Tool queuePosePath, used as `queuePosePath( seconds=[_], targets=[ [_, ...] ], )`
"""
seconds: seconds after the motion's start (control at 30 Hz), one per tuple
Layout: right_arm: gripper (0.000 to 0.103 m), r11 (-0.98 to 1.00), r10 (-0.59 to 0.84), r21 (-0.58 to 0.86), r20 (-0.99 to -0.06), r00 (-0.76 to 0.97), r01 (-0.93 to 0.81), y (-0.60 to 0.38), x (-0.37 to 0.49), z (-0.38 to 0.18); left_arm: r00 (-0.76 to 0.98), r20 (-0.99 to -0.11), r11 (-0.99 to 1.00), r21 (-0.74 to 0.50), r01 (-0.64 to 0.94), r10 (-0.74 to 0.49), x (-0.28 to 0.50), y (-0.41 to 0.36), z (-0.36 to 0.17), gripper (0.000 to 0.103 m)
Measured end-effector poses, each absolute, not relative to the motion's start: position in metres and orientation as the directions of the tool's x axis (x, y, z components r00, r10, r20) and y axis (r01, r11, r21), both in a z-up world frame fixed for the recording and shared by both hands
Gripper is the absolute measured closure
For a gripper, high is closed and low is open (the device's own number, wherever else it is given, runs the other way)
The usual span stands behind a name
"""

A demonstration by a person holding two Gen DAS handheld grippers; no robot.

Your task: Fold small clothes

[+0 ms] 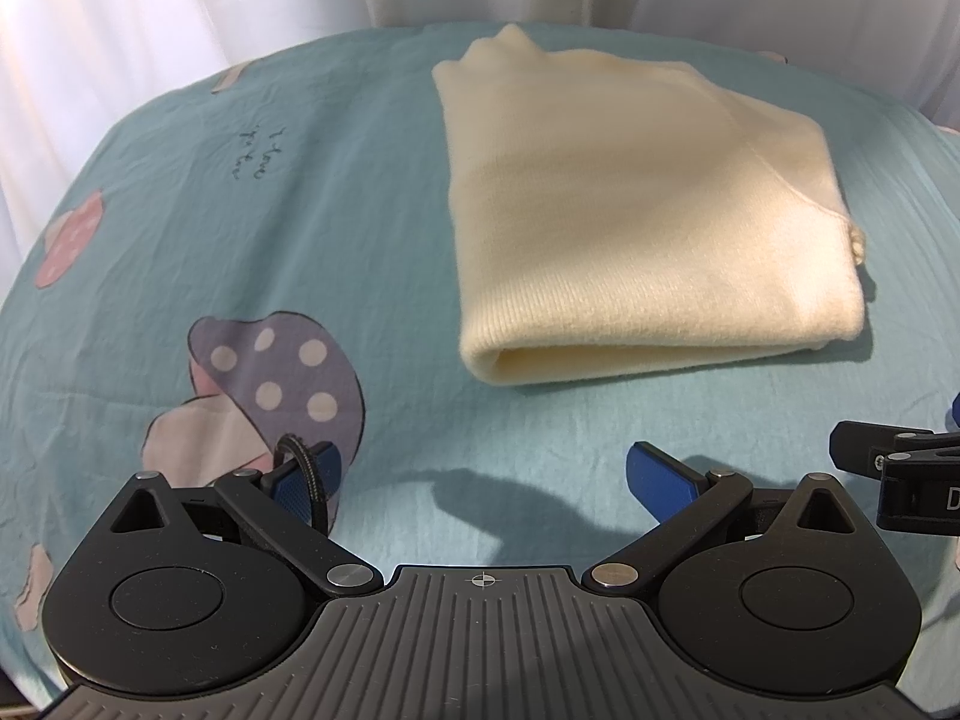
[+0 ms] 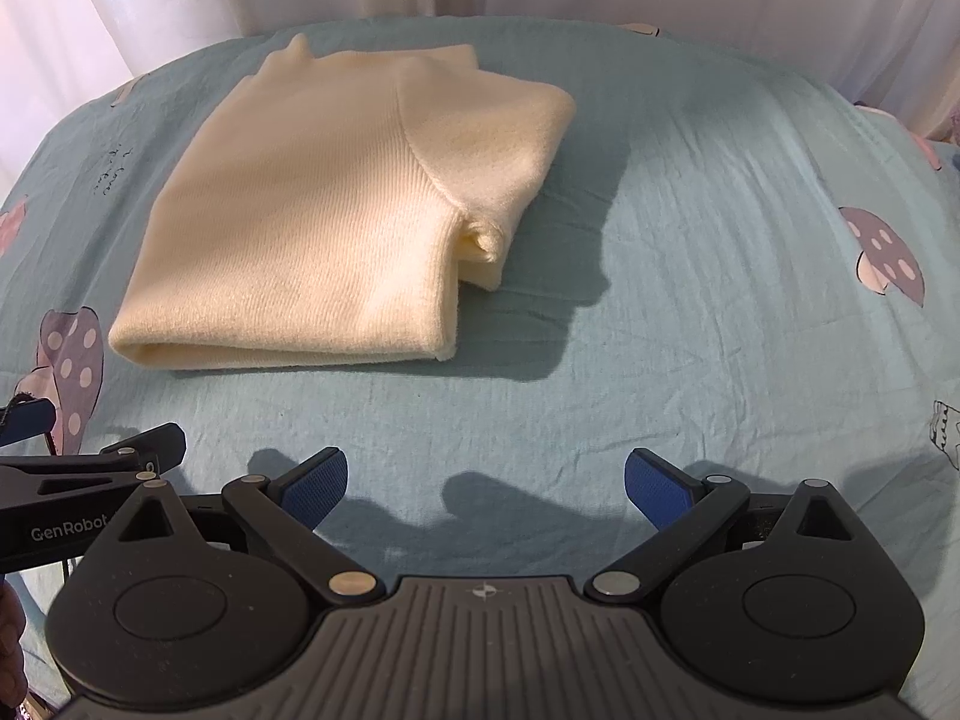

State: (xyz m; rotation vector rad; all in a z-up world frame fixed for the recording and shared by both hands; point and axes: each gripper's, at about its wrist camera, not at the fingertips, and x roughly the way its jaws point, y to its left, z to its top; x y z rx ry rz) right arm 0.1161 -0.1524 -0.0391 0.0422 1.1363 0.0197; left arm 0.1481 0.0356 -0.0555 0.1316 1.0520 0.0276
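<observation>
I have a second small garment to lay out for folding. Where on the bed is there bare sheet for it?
Right of the folded cream sweater the teal sheet lies bare up to the mushroom print. Another bare strip runs between the sweater's near fold and both open tongs, left and right. Only the sweater's spot is taken.

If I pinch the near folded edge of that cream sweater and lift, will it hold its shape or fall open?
Probably falls open: the cream sweater is soft ribbed knit, folded in loose layers with a rounded near edge, so it should droop. The tucked sleeve end looks likely to slip out. It seems light, and may drag rather than slide on the wrinkled bedsheet.
</observation>
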Motion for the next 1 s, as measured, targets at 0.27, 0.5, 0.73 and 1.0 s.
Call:
queuePosePath(
  seconds=[0.27, 0.5, 0.73, 1.0],
  targets=[
    [0.004, 0.999, 0.039, 0.051, -0.906, 0.422, 0.018, -0.1543, 0.1156, -0.0379, 0.497, -0.864, 0.991, 0.123, 0.046, 0.084, 0.1485, 0.0359, -0.0558, 0.000],
    [0.004, 0.999, 0.040, 0.051, -0.903, 0.428, 0.014, -0.1548, 0.1149, -0.0378, 0.496, -0.864, 0.991, 0.121, 0.047, 0.082, 0.1482, 0.0350, -0.0557, 0.000],
    [0.004, 0.999, 0.039, 0.050, -0.903, 0.428, 0.016, -0.1542, 0.1147, -0.0374, 0.499, -0.862, 0.991, 0.123, 0.047, 0.083, 0.1478, 0.0348, -0.0554, 0.000],
    [0.004, 0.999, 0.023, 0.031, -0.897, 0.442, 0.009, -0.1517, 0.1117, -0.0359, 0.520, -0.850, 0.990, 0.133, 0.057, 0.084, 0.1433, 0.0329, -0.0537, 0.000]
  ],
)
